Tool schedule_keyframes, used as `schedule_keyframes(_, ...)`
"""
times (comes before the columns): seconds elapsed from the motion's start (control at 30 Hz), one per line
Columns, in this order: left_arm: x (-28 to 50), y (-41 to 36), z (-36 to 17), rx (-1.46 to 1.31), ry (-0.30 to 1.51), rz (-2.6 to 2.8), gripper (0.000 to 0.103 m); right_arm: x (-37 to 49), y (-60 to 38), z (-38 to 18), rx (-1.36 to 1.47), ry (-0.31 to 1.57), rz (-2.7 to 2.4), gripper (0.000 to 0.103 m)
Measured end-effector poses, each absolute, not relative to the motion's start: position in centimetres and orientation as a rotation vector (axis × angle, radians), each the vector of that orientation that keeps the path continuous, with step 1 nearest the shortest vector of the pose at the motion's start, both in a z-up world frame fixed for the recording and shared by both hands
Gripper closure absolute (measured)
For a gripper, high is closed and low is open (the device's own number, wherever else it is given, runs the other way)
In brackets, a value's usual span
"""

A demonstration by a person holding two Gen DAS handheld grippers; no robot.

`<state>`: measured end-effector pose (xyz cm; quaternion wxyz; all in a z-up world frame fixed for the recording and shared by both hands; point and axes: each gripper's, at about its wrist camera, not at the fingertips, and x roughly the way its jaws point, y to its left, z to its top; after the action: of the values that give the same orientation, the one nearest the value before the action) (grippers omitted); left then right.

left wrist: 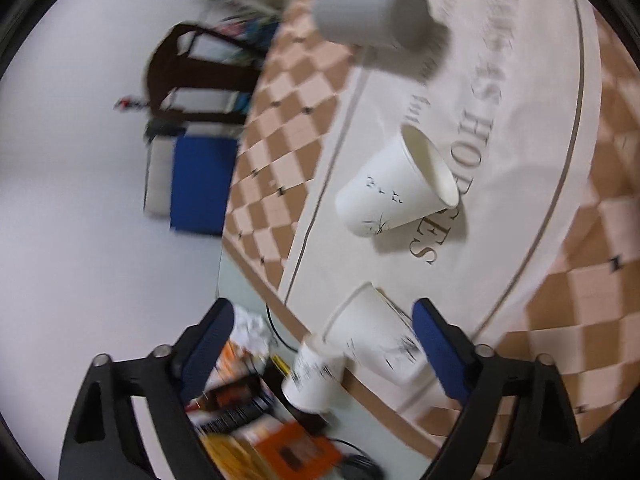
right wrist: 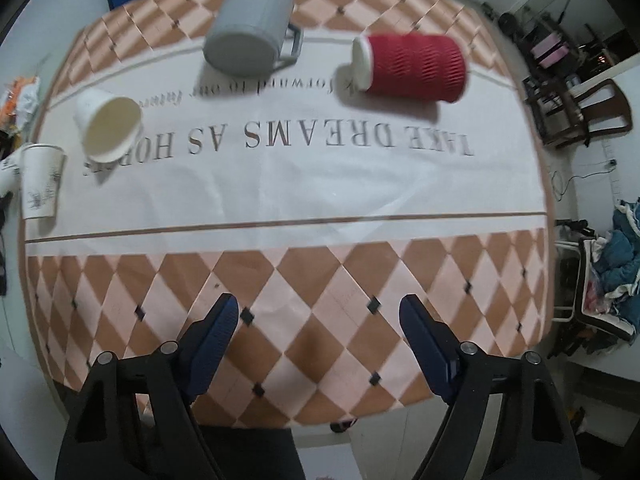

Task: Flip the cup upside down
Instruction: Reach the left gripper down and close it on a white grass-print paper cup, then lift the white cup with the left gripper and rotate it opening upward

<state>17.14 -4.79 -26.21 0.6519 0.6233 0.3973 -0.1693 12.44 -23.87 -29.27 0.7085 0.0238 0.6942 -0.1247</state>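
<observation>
A white paper cup (left wrist: pixel 376 340) (right wrist: pixel 40 180) stands on the table's edge, just ahead of my open left gripper (left wrist: pixel 324 336), nearer its right finger (left wrist: pixel 440 352); the fingers do not touch it. A second white paper cup (left wrist: pixel 396 188) (right wrist: pixel 108 128) lies on its side further in. A grey mug (left wrist: pixel 372 12) (right wrist: pixel 252 28) and a red ribbed cup (right wrist: pixel 412 66) lie on their sides at the far side. My right gripper (right wrist: pixel 320 336) is open and empty above the near checkered border.
The round table carries a cloth (right wrist: pixel 320 184) with brown checks and printed lettering. Another white cup (left wrist: pixel 312 376) shows below the table edge among clutter on the floor (left wrist: pixel 256 420). A brown chair (left wrist: pixel 192 76) (right wrist: pixel 580 112) and a blue box (left wrist: pixel 200 184) stand beside the table.
</observation>
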Motion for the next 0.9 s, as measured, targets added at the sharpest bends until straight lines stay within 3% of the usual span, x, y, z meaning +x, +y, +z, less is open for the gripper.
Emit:
schedule_keyframes(0.2,19.8,-6.3,-30.4,1.630,0.844,-0.526,0.035,16.9,-25.5,-32.2,0.058,1.595,-0.284,0.019)
schedule_keyframes(0.4,20.2,-7.8,-33.2,1.811,0.737,-0.677,0.036,20.0,-27.1,-33.1,0.062,1.615,-0.299,0.019)
schedule_keyframes(0.57,21.1,-8.8,-35.1,1.876,0.704,-0.726,0.051,21.5,-27.7,-32.8,0.060,1.604,-0.310,0.019)
schedule_keyframes(0.9,20.8,-10.8,-34.5,1.850,0.594,-0.784,0.052,21.9,-28.6,-32.7,0.083,1.612,-0.346,0.019)
